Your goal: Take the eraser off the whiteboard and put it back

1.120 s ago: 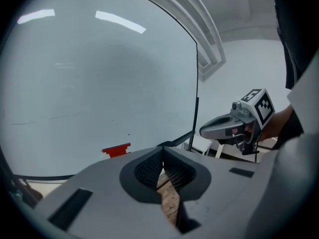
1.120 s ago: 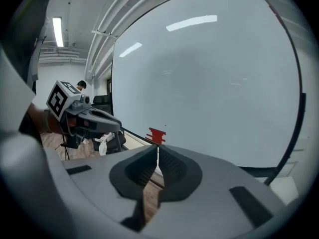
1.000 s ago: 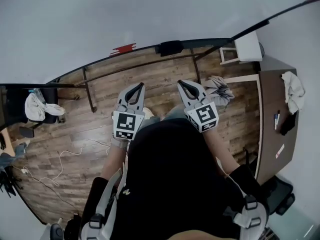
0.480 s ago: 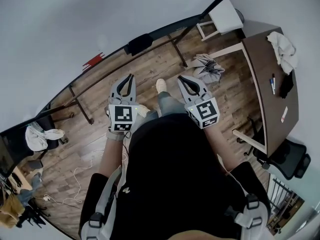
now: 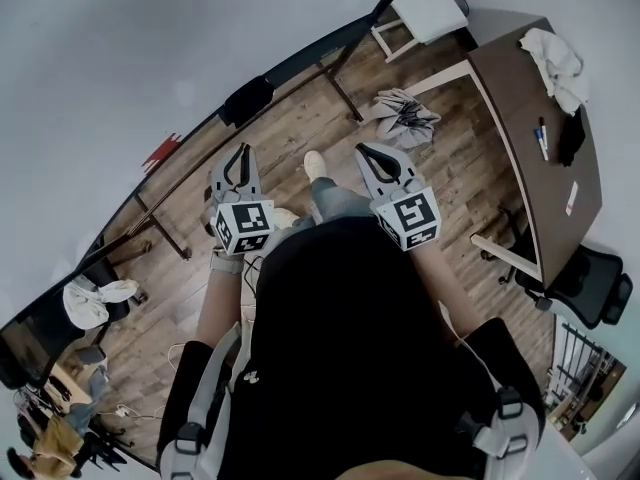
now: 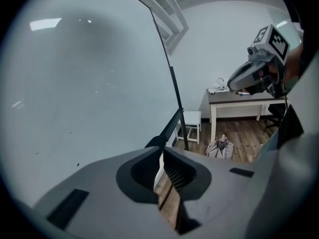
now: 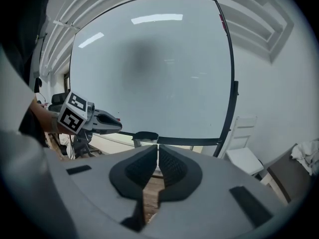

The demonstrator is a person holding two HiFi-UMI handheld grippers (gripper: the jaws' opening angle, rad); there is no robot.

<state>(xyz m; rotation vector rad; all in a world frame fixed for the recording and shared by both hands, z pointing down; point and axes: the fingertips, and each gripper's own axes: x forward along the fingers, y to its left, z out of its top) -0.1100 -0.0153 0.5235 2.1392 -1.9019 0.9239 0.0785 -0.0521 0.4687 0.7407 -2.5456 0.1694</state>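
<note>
The black eraser (image 5: pixel 246 100) sits on the dark tray rail (image 5: pixel 310 53) along the bottom edge of the whiteboard (image 5: pixel 120 48). In the right gripper view the eraser (image 7: pixel 146 135) lies just beyond my jaw tips. My left gripper (image 5: pixel 240 151) is shut and empty, a short way below the eraser in the head view. My right gripper (image 5: pixel 362 150) is also shut with nothing between its pads, and it stands to the eraser's right. Both point towards the board over the wooden floor. The left gripper view shows the board (image 6: pixel 84 83) close on its left.
A brown table (image 5: pixel 520 98) at the right carries a white cloth (image 5: pixel 560 63) and markers (image 5: pixel 541 138). A white stool (image 5: pixel 425 8) and a grey bundle (image 5: pixel 405 120) are by the board's right leg. An office chair (image 5: pixel 590 288) is at the far right, and cables and clutter at the lower left.
The head view has swung, so the board and eraser have slid left and the table has come further into view. Both grippers stay shut; the left one has rolled and dropped a little.
</note>
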